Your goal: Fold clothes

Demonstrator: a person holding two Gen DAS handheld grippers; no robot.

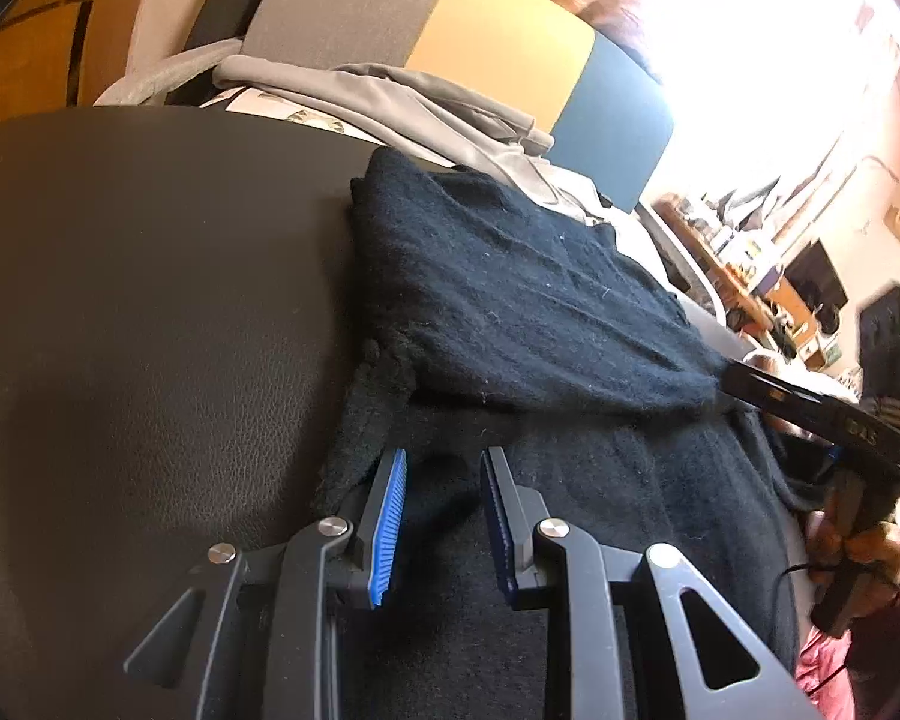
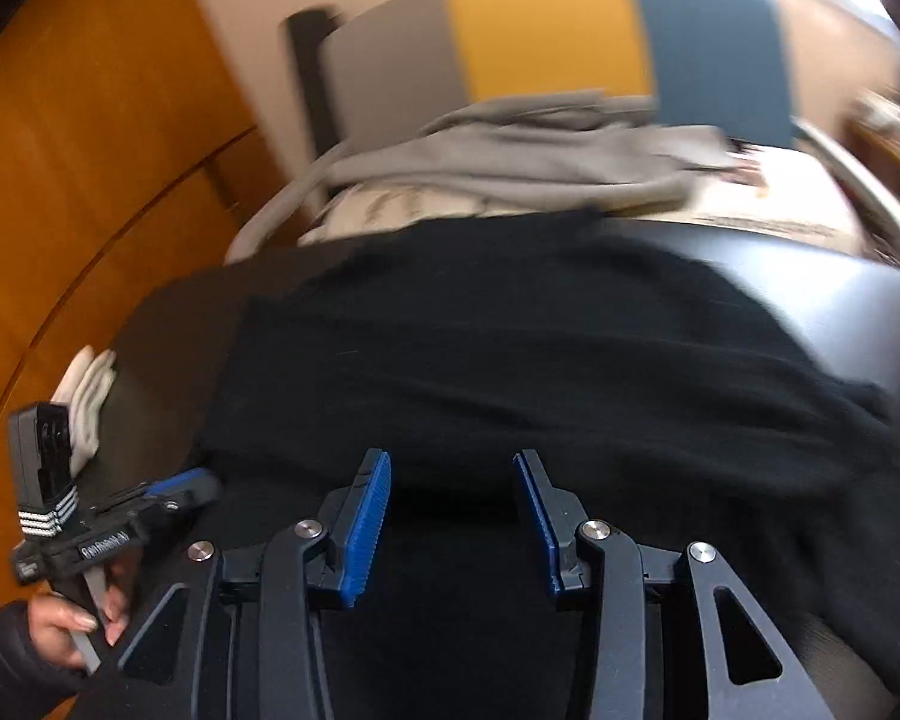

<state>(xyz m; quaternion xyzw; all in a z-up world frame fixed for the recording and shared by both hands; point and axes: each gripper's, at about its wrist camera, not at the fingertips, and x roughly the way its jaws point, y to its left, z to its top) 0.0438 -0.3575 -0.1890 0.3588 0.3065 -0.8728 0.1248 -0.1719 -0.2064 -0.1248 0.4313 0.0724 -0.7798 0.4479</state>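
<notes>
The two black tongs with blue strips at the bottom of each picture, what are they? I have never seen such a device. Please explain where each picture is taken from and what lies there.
They are hand-held grippers: a person holds one in each hand, and a camera on each looks forward along its fingers. The left wrist view shows the left gripper; the right wrist view shows the right gripper. Both stand open above a black knitted garment, partly folded on a dark table, and hold nothing. Behind it lies grey clothing. A hand holding the left gripper's handle shows low at the left of the right view.
</notes>
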